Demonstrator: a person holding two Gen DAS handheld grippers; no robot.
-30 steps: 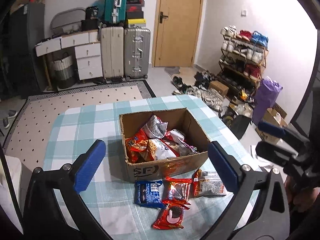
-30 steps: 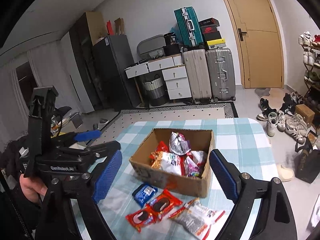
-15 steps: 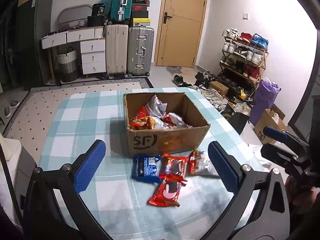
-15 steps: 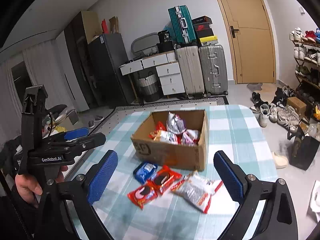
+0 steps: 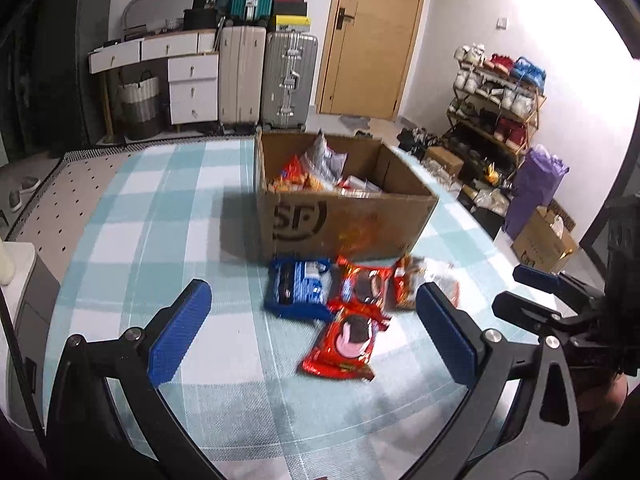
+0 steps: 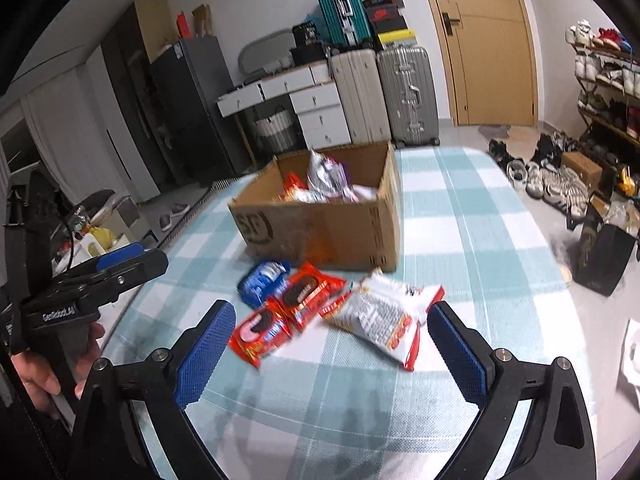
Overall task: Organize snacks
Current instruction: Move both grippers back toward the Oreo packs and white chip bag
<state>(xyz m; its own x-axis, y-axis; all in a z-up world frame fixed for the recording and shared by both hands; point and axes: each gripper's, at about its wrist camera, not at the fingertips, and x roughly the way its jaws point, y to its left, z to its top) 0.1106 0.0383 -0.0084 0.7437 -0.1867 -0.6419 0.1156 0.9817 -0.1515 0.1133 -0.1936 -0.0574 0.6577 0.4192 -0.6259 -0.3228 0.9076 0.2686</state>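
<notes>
Four loose snack packets lie on the checked tablecloth (image 5: 168, 216) just in front of the cardboard box (image 5: 344, 220) in the left wrist view: a blue cookie packet (image 5: 298, 288), a red cookie packet (image 5: 364, 284) beside it, a second red packet (image 5: 348, 342) nearer the camera, and a red-and-white bag (image 5: 420, 280) partly hidden by the right fingertip. The box, printed with black letters, stands open and holds more crumpled snack bags. The left gripper (image 5: 312, 332) hovers above the cloth with its blue pads spread wide, holding nothing; the right gripper (image 5: 536, 292) shows at the right edge. Suitcases (image 5: 268, 76) and a shoe rack (image 5: 496, 96) stand behind. From the right wrist view, the same box (image 6: 324, 220) sits mid-table, with the blue packet (image 6: 262, 278), two red packets (image 6: 308, 292) (image 6: 260, 330) and the white-and-red bag (image 6: 384, 316) close before it. The right gripper (image 6: 332, 348) is also spread wide and empty, over the packets. The left gripper (image 6: 116, 268) appears at left, held in a hand (image 6: 52, 360).
</notes>
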